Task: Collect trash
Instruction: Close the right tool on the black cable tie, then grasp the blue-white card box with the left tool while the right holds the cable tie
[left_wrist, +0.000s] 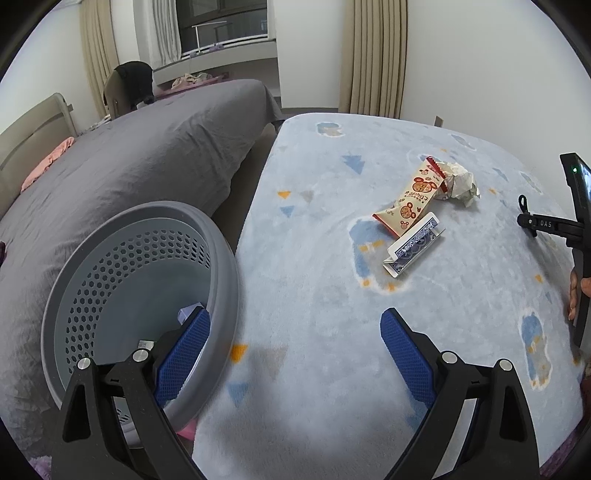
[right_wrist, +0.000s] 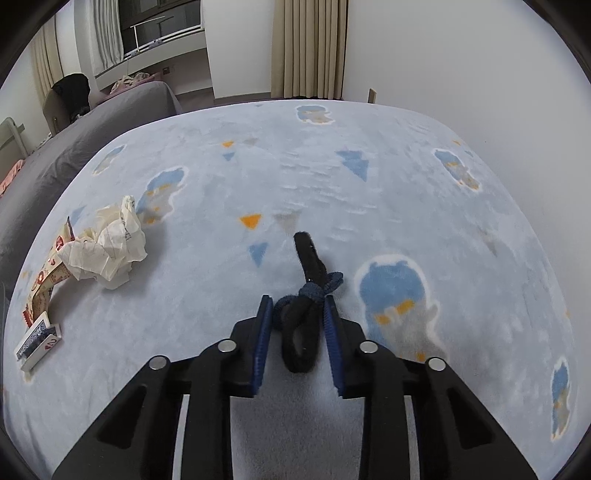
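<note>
A twisted black and dark blue fuzzy cord (right_wrist: 308, 258) lies on the pale blue patterned blanket (right_wrist: 369, 206). My right gripper (right_wrist: 297, 304) is shut on its near loop, both blue pads pressing its sides. To the left lie crumpled white paper (right_wrist: 107, 243), a snack wrapper (right_wrist: 42, 284) and a playing-card box (right_wrist: 35, 343). In the left wrist view the wrapper (left_wrist: 410, 201), paper (left_wrist: 460, 181) and card box (left_wrist: 413, 245) sit ahead. My left gripper (left_wrist: 293, 314) is open and holds nothing. Its left finger hangs inside the grey perforated basket (left_wrist: 221, 258).
The basket holds a few paper scraps (left_wrist: 190, 310) and stands between the blanket and a grey bed (left_wrist: 129, 155). A hand (left_wrist: 576, 291) on the right tool's black handle (left_wrist: 546, 225) shows at the right edge. Curtains and a white wall stand behind.
</note>
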